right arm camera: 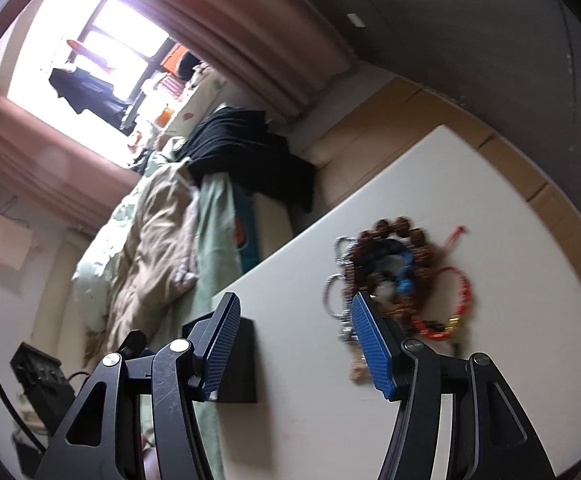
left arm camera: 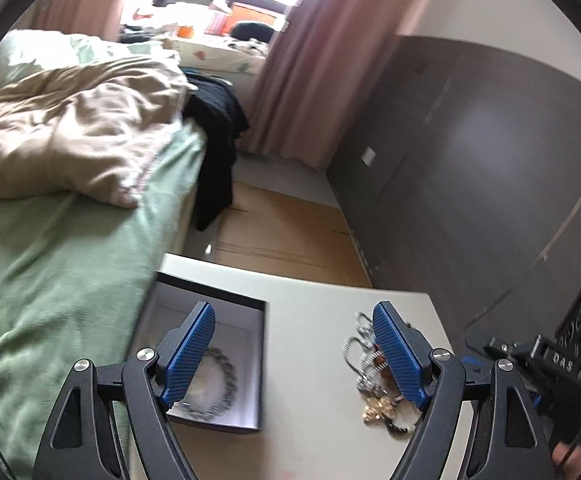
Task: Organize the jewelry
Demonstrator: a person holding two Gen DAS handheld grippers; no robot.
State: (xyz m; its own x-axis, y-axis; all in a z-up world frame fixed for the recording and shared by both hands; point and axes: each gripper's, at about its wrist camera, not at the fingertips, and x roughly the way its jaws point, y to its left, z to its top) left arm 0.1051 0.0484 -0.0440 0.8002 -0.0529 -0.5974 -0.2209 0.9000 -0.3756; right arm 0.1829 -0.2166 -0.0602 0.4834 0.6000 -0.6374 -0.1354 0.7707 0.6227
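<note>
The left gripper (left arm camera: pixel 292 354) hangs over a pale table (left arm camera: pixel 310 360) with its blue pads (left arm camera: pixel 192 356) spread wide and nothing between them; under its left finger sits a dark open box (left arm camera: pixel 250 364), close to the table's left edge, and a grey bead bracelet (left arm camera: pixel 226 376) lies in a ring on the box floor; under its right finger lies a tangled jewelry pile (left arm camera: pixel 370 380), silver chain links on the near side and a gold piece at the bottom, on the table well apart from the box; at the far right of that view a black device and a fingertip show, blurred.

The right gripper (right arm camera: pixel 294 346) also stands open, less wide, empty between the pads (right arm camera: pixel 372 350); its left finger crosses the box (right arm camera: pixel 242 364), seen here from the side as a black block at the table (right arm camera: pixel 490 280) edge; its right fingertip overlaps the near end of the pile (right arm camera: pixel 394 268), and whether it touches I cannot tell; here the pile shows a ring of brown beads, a blue strand inside it, a red bracelet on the right and silver links on the left.

Beyond the table runs a bed (left arm camera: pixel 50 240) with a green sheet, a beige quilt (left arm camera: pixel 70 132) and black cloth (left arm camera: pixel 214 120) draped over its far corner; pink curtains (left arm camera: pixel 302 60) frame a bright window; a dark wardrobe (left arm camera: pixel 470 160) lines the right wall.
</note>
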